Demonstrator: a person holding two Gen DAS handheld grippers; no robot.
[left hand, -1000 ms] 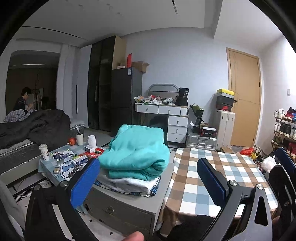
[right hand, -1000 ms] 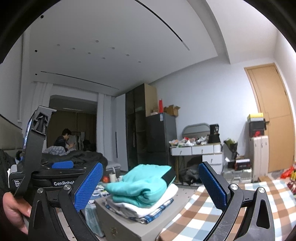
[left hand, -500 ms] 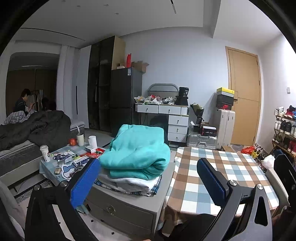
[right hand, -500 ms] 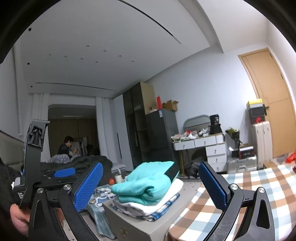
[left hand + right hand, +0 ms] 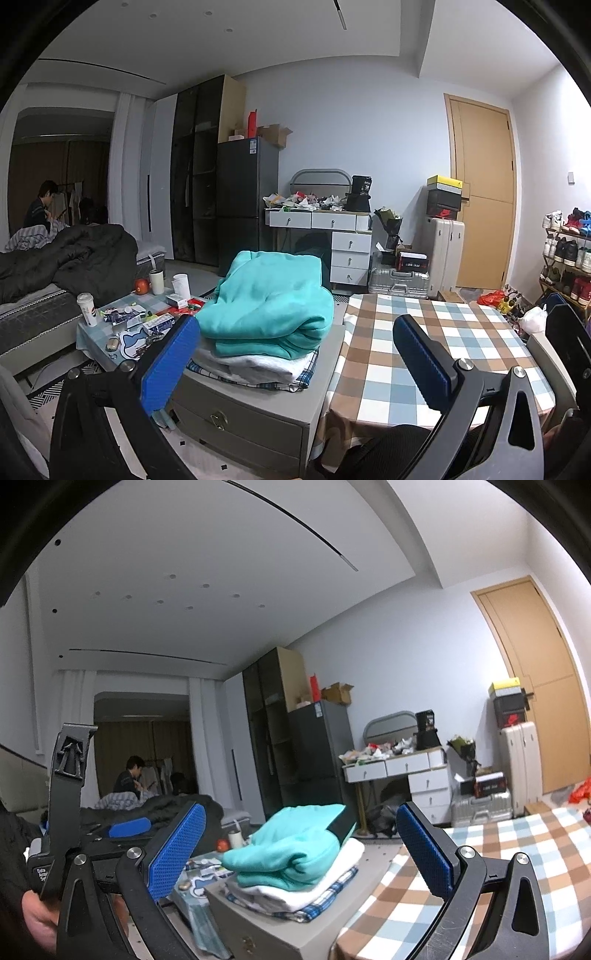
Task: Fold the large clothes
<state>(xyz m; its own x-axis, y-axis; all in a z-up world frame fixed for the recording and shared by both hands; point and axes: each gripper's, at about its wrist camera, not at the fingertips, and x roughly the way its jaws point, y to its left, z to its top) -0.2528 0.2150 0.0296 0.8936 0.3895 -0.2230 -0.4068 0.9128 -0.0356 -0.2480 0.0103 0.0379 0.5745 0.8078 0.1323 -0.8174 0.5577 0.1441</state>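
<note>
both jaws wide apart and empty, folded teal garment (image 5: 269, 306) well beyond, atop clothes stack (image 5: 295, 890)

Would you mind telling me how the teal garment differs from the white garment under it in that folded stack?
The teal garment lies on top, bulky and rounded, with thick folds; the white garment beneath it lies much flatter and shows only as an edge. The teal garment is bright, the white garment pale. Both are folded, stacked above a blue plaid piece on the grey drawer unit.
</note>
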